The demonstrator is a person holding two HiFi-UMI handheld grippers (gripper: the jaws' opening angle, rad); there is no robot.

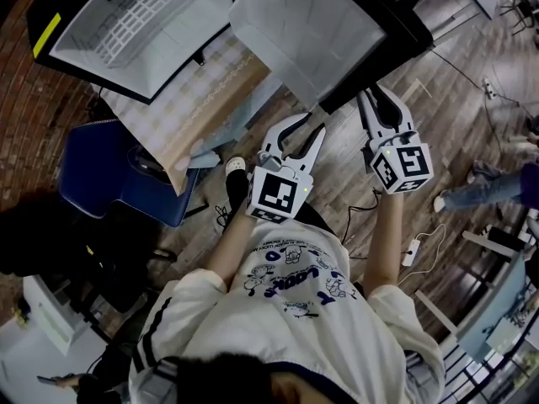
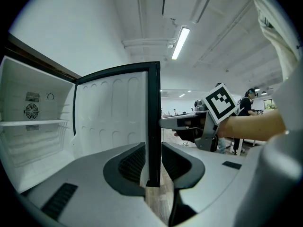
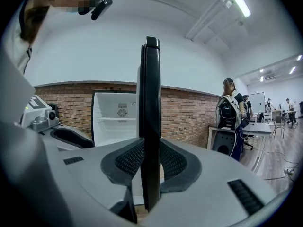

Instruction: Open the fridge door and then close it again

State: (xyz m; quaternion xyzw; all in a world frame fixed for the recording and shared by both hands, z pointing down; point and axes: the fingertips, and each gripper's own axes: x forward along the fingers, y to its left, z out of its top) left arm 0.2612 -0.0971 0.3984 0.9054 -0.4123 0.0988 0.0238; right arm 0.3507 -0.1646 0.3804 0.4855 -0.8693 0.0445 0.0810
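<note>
Now the door (image 2: 113, 112) stands wide open, its upright free edge pinched by the left hand-held gripper (image 2: 152, 164) and right hand-held gripper (image 3: 150, 162); the fridge (image 3: 116, 117) lies left of both.

The fridge door (image 2: 113, 117) has a smooth, white moulded-plastic lining with a faint sheen, edged by a glossy black rim. The left tongs (image 2: 152, 167) and right tongs (image 3: 151, 162) are matt grey plastic with ribbed black pads (image 3: 128, 161). The wall (image 3: 189, 112) is rough red brick and the floor (image 1: 438, 82) is worn wood planks.
</note>
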